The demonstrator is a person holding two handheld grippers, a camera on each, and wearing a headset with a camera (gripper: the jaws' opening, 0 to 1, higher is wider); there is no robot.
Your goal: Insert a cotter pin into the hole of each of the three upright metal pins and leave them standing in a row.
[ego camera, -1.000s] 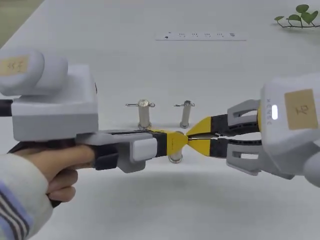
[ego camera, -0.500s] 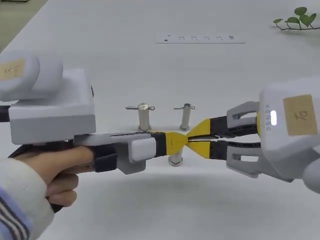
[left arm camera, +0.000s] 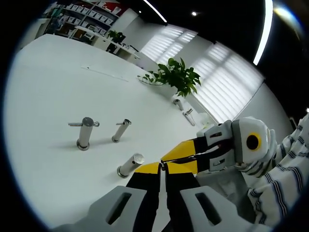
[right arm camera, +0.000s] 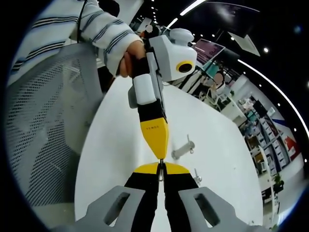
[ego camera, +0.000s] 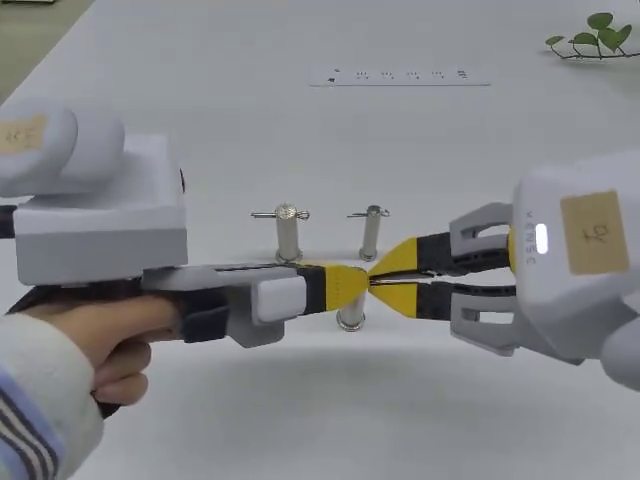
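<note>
Worktop [ego camera: 300, 140]: two pins side by side, left pin [ego camera: 288, 235] and right pin [ego camera: 371, 232]. Third pin [ego camera: 350, 318] in front, between them. Power strip [ego camera: 400, 75] far behind; plant [ego camera: 595, 35] back right.

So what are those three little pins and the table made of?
Pins: metal by the look, silvery and polished, with bright glints along the shafts and heads. Table: smooth matte white that gives soft shadows and no sharp reflections, perhaps laminate or painted board; the look doesn't settle which.
</note>
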